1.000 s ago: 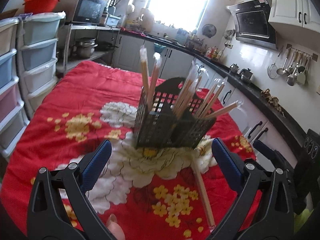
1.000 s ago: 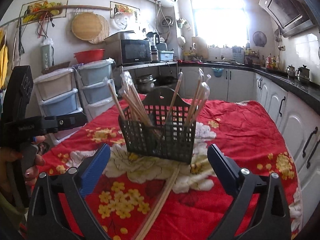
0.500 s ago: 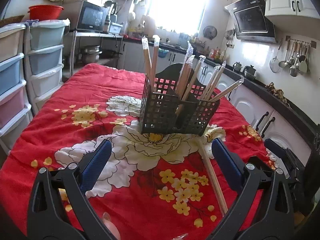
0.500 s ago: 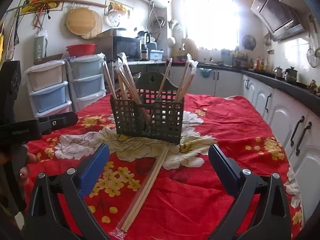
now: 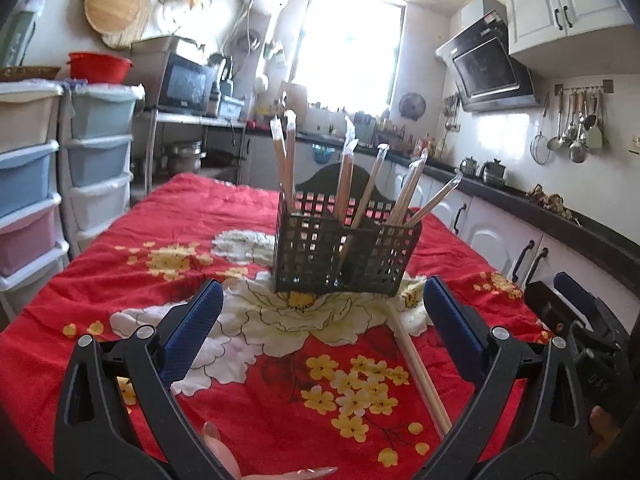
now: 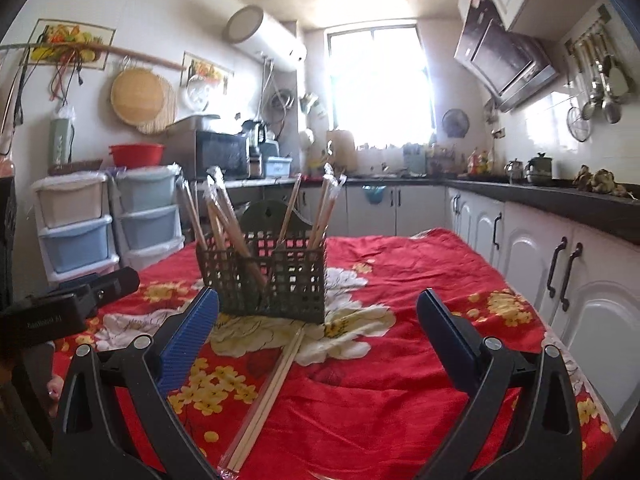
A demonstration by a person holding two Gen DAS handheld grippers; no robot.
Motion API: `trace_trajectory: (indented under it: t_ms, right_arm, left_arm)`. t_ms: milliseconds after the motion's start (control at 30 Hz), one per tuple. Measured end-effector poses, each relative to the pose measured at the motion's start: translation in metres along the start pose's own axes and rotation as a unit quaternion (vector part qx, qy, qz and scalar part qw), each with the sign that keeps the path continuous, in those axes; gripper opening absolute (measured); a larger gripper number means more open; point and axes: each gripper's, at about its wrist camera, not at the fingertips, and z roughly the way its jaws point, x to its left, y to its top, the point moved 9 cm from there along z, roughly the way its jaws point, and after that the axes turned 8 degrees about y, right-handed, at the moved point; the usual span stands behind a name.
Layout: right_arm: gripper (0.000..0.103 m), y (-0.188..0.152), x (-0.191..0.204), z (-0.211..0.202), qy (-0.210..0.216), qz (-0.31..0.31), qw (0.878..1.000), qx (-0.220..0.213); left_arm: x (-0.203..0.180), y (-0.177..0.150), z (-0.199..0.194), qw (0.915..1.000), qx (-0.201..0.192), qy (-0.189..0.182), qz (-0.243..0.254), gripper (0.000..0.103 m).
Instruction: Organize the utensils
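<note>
Both views are lit by daylight from the blown-out rear kitchen window — detail there is lost to glare. Haze is spread over the white-tiled wall. Strong fisheye bending and black vignetting are seen at the edges; the right wrist view is slightly softer.

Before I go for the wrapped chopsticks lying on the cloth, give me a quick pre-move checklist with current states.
1. Right gripper open and empty: ok.
2. Left gripper open and empty: ok.
3. Loose wrapped chopsticks lie flat on the red cloth, nothing on top: ok.
4. Their far end reaches the foot of the black basket; whether it is tucked under or only touching: cannot tell.
5. Basket upright, with wrapped pairs already standing in it: ok.
6. Free room in a compartment for one more pair: cannot tell.
</note>
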Motion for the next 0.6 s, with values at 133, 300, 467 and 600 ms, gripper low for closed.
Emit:
trace_trajectory:
  t_ms: [133, 300, 467, 600]
  right_arm:
    - [0.097, -0.0002, -0.0019, -0.0026, -0.004, 0.003, 1.0, -0.008]
    - [0.097, 0.0001, -0.0021, -0.0029, -0.006, 0.004, 1.0, -0.01]
    - [0.097, 0.0001, -0.0004, -0.0058, -0.006, 0.003, 1.0, -0.015]
    - [0.097, 0.0001, 0.0004, -0.0065, -0.006, 0.001, 1.0, -0.017]
  left_arm:
    - [-0.0026, -0.0005, -0.0018, 0.9999, -0.013, 0.003, 0.004, 0.092]
    - [-0.0005, -0.0013, -0.002, 0.9998, -0.017, 0.007, 0.001, 0.092]
    - [0.0021, -0.0007, -0.0026, 0.9997, -0.021, 0.008, -0.003, 0.092]
    - [0.0001, 0.0004, -0.0057, 0.9996, -0.028, 0.006, -0.001, 0.092]
